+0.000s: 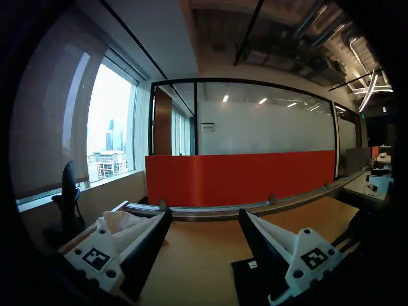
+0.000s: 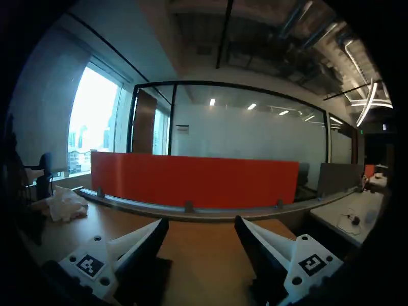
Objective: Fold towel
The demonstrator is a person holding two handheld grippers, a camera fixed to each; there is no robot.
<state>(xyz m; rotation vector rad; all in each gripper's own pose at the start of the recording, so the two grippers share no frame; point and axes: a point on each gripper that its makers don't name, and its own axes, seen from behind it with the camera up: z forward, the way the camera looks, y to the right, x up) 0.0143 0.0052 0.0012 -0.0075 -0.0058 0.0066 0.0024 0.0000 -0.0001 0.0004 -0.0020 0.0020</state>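
A crumpled white towel [image 2: 64, 204] lies in a heap at the far left of the wooden desk [image 2: 204, 250] in the right gripper view. The same towel [image 1: 122, 222] shows in the left gripper view, partly hidden behind the left finger. My left gripper [image 1: 204, 217] is open over the desk with nothing between its fingers. My right gripper [image 2: 201, 224] is open too, and holds nothing. Both hang above the desk, well short of the towel.
An orange divider panel [image 1: 239, 178] runs along the desk's back edge, with a glass wall behind. A dark flat mat [image 1: 247, 278] lies under the left gripper's right finger. An office chair [image 1: 66, 199] stands at the left by the window. Another desk [image 2: 352, 209] extends to the right.
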